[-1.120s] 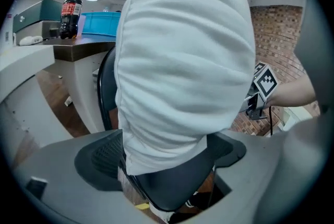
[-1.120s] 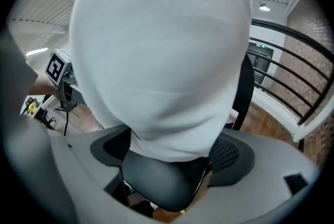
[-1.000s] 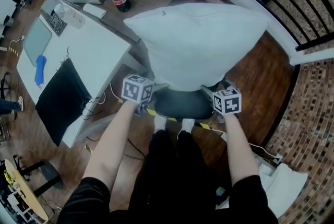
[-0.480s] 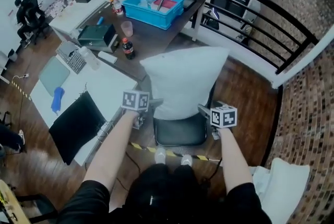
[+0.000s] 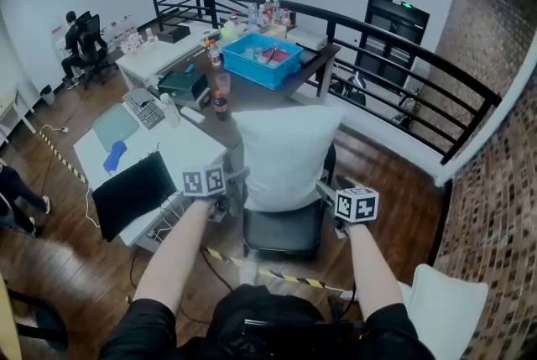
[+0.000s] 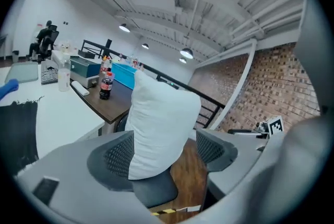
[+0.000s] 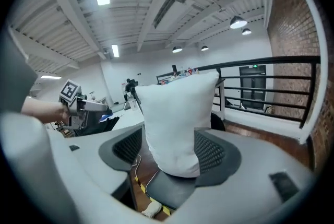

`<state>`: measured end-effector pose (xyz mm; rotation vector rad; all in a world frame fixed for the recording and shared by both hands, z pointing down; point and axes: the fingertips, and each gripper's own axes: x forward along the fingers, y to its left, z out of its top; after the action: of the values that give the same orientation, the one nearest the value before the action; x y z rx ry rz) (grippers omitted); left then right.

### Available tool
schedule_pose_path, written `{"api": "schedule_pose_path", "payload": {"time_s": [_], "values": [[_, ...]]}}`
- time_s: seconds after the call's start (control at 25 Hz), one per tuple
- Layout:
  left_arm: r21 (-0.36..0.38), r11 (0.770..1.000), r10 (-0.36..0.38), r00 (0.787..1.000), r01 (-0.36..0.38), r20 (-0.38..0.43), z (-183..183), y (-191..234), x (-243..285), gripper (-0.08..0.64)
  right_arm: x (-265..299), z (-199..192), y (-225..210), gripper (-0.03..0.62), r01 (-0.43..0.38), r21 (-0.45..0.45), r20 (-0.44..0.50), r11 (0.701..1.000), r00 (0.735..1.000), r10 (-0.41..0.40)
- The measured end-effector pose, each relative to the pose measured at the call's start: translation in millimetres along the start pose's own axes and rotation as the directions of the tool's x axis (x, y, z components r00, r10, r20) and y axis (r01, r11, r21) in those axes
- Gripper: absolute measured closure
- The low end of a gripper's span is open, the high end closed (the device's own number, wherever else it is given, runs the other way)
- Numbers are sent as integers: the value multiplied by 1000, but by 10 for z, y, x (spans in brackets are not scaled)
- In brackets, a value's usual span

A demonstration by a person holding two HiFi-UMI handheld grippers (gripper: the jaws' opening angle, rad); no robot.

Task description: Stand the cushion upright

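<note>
A white cushion (image 5: 285, 153) stands upright on the black seat of an office chair (image 5: 281, 228), leaning against its backrest. Both grippers hover in front of it, short of touching. My left gripper (image 5: 235, 180) is off its lower left corner and my right gripper (image 5: 325, 189) off its lower right corner. In the left gripper view the whole cushion (image 6: 159, 124) shows well beyond the jaws of the left gripper (image 6: 164, 152). In the right gripper view the cushion (image 7: 177, 124) likewise sits beyond the right gripper (image 7: 169, 152). Both pairs of jaws have just been closing with nothing between them.
Left of the chair are a white table (image 5: 155, 148) with a black cloth (image 5: 134, 190) and a dark desk holding a cola bottle (image 5: 221, 105) and a blue bin (image 5: 264, 60). A black railing (image 5: 403, 56) runs behind. Another white cushion (image 5: 445, 308) lies on the floor at lower right.
Both grippers have risen and drawn back from the cushion's lower edge. The cushion, which filled the view before, now looks smaller and stands alone on the chair.
</note>
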<state>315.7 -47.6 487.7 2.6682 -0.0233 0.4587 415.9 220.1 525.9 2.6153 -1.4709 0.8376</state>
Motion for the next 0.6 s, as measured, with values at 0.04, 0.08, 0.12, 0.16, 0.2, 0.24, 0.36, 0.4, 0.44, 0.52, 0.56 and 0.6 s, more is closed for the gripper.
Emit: {"api": "schedule_pose_path", "payload": {"time_s": [0.04, 0.08, 0.12, 0.16, 0.2, 0.24, 0.36, 0.4, 0.44, 0.52, 0.56, 0.6], "values": [[-4, 1000, -2, 1000, 2, 28, -25, -107, -103, 190, -122, 15, 30, 288, -5, 0, 25, 1000, 1000, 5], [4, 1000, -8, 999, 8, 52, -59, -231, -192, 192, -240, 30, 42, 311, -7, 4, 47, 1000, 999, 7], [26, 1000, -18, 997, 16, 79, -89, -360, -269, 214, -350, 51, 41, 332, -10, 11, 67, 1000, 998, 10], [61, 998, -29, 993, 22, 114, -103, -480, -346, 232, -452, 78, 43, 334, -15, 22, 86, 1000, 996, 13], [100, 995, -39, 987, 24, 155, -98, -582, -435, 264, -546, 106, 57, 352, -22, 38, 109, 999, 994, 18], [130, 991, -50, 979, 24, 195, -81, -664, -536, 321, -633, 130, 83, 376, -34, 56, 138, 998, 990, 26], [147, 988, -78, 956, 38, 282, -8, -826, -833, 406, -882, 177, 176, 399, -76, 98, 216, 992, 975, 53], [144, 988, -89, 948, 47, 305, 36, -864, -918, 479, -964, 218, 202, 429, -80, 98, 236, 992, 970, 55], [143, 988, -106, 939, 61, 327, 91, -895, -1001, 515, -1042, 288, 236, 460, -80, 92, 257, 992, 965, 54], [155, 984, -142, 924, 92, 354, 163, -913, -1177, 541, -1183, 424, 345, 541, -85, 89, 303, 992, 952, 54], [167, 981, -158, 921, 103, 357, 166, -900, -1258, 541, -1251, 465, 414, 588, -94, 98, 324, 991, 944, 58], [182, 977, -172, 918, 112, 357, 172, -880, -1322, 542, -1316, 499, 484, 588, -112, 111, 345, 987, 936, 67]]}}
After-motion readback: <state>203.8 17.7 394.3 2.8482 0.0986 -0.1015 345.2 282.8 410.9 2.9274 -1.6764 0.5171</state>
